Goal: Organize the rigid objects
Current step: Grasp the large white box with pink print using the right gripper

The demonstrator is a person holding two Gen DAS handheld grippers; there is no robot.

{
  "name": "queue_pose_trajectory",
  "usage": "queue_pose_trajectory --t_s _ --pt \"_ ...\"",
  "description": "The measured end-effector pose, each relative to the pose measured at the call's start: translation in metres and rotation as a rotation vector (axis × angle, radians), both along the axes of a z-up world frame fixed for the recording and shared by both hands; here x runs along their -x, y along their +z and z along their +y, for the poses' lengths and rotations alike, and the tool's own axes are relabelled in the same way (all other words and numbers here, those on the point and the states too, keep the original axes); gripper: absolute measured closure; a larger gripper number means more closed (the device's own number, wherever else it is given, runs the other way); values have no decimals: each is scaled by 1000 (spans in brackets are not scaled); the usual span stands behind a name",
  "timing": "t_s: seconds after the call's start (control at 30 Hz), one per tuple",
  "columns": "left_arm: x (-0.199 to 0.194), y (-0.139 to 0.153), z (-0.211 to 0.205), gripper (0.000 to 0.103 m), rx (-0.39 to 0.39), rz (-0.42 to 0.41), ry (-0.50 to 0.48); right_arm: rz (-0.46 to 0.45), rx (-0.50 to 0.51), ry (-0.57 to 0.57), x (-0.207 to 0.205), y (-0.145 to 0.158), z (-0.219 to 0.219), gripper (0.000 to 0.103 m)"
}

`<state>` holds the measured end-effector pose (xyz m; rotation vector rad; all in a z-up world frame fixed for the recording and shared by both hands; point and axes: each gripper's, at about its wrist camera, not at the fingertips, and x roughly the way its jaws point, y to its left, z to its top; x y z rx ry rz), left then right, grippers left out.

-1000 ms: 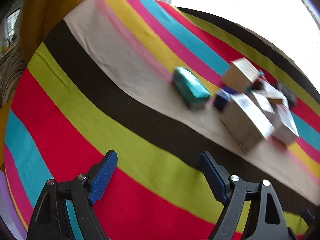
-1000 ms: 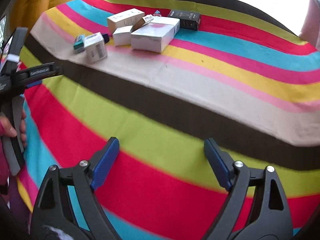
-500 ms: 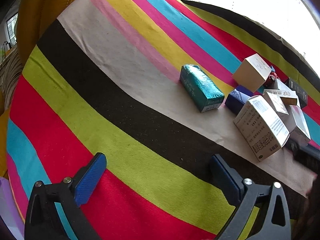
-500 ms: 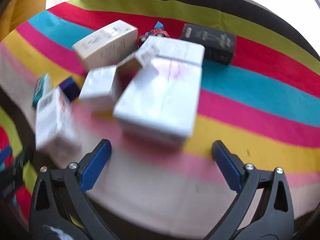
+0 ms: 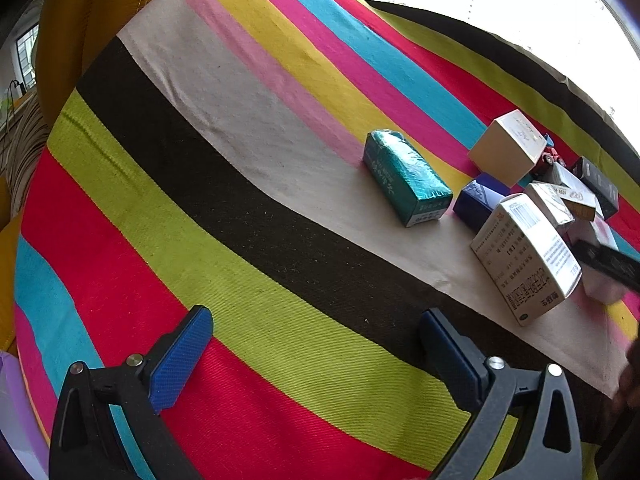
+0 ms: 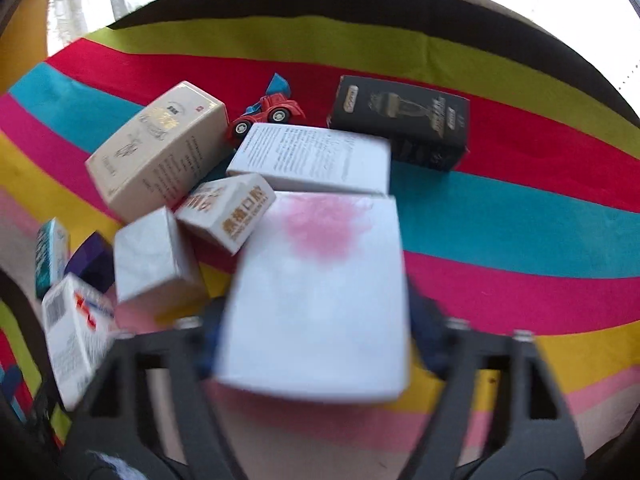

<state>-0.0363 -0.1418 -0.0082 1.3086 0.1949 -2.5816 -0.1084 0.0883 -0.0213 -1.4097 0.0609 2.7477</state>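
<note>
Closing right gripper [image 6: 316,340] around large white box [image 6: 320,300] lying on striped cloth [image 6: 520,220] among clustered boxes; holding left gripper [image 5: 316,344] wide, empty, above cloth.

Covered by a striped cloth [image 5: 248,184] in bright bands. On the surface, a cluster of boxes: teal box [image 5: 406,178] at nine o'clock of the group, purple box [image 5: 476,200] just beside it, black box [image 6: 400,122] at one o'clock, red toy car [image 6: 266,114] at twelve, large white box [image 6: 320,300] at six.
</note>
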Motion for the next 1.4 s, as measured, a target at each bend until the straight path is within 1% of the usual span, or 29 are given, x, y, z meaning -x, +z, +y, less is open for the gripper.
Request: queue_pose_trajectory --t_s 0.07,0.2,0.27,0.3,0.33,0.37,0.5,0.57,0.7,0.73,0.77,0.8,0.83,0.97,1.03,1.07,1.1,1.17,1.23,1.33,1.4 --pt "-1 0 0 0 0 0 0 7 31 41 -17 1 9 33" --pt "-1 0 1 0 0 0 0 41 -24 153 -62 -2 27 33" --pt "-2 0 0 0 0 0 0 48 -14 158 -81 -3 41 33" --pt "-2 0 1 0 0 0 0 47 -21 160 -84 -3 46 33" --pt "-2 0 1 0 0 0 0 46 -22 165 -77 -4 51 33" --pt "-2 0 1 0 0 0 0 46 -21 171 -80 -3 50 32" --pt "-2 0 1 0 0 0 0 33 -29 138 -69 -3 50 20" --pt "-2 0 1 0 0 0 0 27 -27 124 -58 -1 52 16" --pt "-2 0 2 0 0 0 1 25 -31 116 -60 0 54 15" --pt "-3 0 2 0 1 0 1 22 -36 112 -52 -2 51 13" --pt "-3 0 2 0 1 0 1 18 -40 105 -51 -2 52 10" --pt "-2 0 2 0 1 0 1 11 -34 92 -51 -4 55 3" --pt "-2 0 2 0 1 0 1 3 -29 82 -47 -5 56 0" --pt "-3 2 1 0 2 0 1 -2 -25 73 -48 -6 59 0" --pt "-4 3 1 0 2 0 2 2 -32 70 -50 -6 59 2" --pt "-5 3 0 0 4 -1 3 11 -25 73 -51 -5 59 9" --pt "-6 3 1 0 4 -1 4 20 -23 67 -51 -3 59 20" --pt "-3 4 6 0 5 -1 7 42 -13 35 -54 -1 65 33" --pt "-1 3 7 0 5 -1 11 48 23 30 -54 -2 71 33" --pt "0 4 14 0 -3 -14 32 49 31 31 -58 0 75 33" --pt "-4 7 26 0 -45 5 11 43 11 31 -55 -1 73 33"
